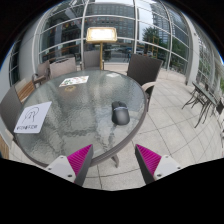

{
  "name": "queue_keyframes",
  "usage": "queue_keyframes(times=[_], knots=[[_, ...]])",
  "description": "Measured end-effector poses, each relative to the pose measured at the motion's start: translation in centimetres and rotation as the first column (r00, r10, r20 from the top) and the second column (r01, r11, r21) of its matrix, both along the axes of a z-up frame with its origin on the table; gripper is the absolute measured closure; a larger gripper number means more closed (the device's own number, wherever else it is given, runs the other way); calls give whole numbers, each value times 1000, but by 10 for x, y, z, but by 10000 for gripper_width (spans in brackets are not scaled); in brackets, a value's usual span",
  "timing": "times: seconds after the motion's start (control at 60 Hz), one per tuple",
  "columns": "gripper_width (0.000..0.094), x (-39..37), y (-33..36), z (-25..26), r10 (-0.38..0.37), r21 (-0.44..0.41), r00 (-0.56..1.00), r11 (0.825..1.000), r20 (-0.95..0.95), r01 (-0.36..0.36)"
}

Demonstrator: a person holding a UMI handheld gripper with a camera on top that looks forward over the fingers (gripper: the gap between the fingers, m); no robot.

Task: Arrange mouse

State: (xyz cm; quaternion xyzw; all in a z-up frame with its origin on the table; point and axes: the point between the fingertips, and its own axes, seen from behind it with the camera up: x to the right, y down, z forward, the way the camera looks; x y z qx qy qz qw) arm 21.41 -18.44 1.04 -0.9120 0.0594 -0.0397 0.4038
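Note:
A dark mouse [120, 114] lies on a round glass table [70, 125], near the table's right edge. My gripper [112, 158] is open and empty, its two magenta pads [79, 157] spread wide. It hangs above the paved floor in front of the table, short of the mouse, which lies ahead of the fingers and slightly right of their middle.
A white paper sign [32, 118] lies at the table's left side and a smaller white card [73, 82] at its far side. Several chairs [143, 68] stand around the table. More dark furniture [203, 98] stands to the right. A glass building wall rises behind.

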Motion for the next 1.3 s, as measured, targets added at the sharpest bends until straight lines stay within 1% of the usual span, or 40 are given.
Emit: queue_keyframes(times=[0.25,0.317,0.433,0.45,0.517,0.567,0.633,0.767,0.833,0.867,0.917,1.0,1.083,1.133,1.2,1.3], knots=[[94,43,114,-10,24,9,1000,1000,-12,-24],[116,46,138,-15,19,5,999,1000,-28,-18],[240,45,160,-26,13,-18,998,1000,-61,-14],[263,47,164,-24,12,-9,999,1000,-51,-13],[373,48,168,-25,19,-6,999,1000,-28,-19],[459,49,170,-25,0,-4,999,1000,-32,0],[500,50,169,-26,-14,-12,1000,1000,-19,14],[653,48,168,-27,-20,-75,1000,997,-13,19],[655,48,166,-25,-30,-120,999,992,-11,29],[654,47,166,-15,-47,-117,999,992,-6,46],[652,44,172,14,-65,-85,998,994,11,66],[651,19,190,90,-90,24,996,996,21,90],[652,-31,210,173,-94,151,996,984,-3,94],[651,-65,220,215,-80,214,997,974,-1,78],[653,-125,229,265,-36,285,999,958,-2,35],[652,-223,236,291,62,332,998,942,-6,-56]])
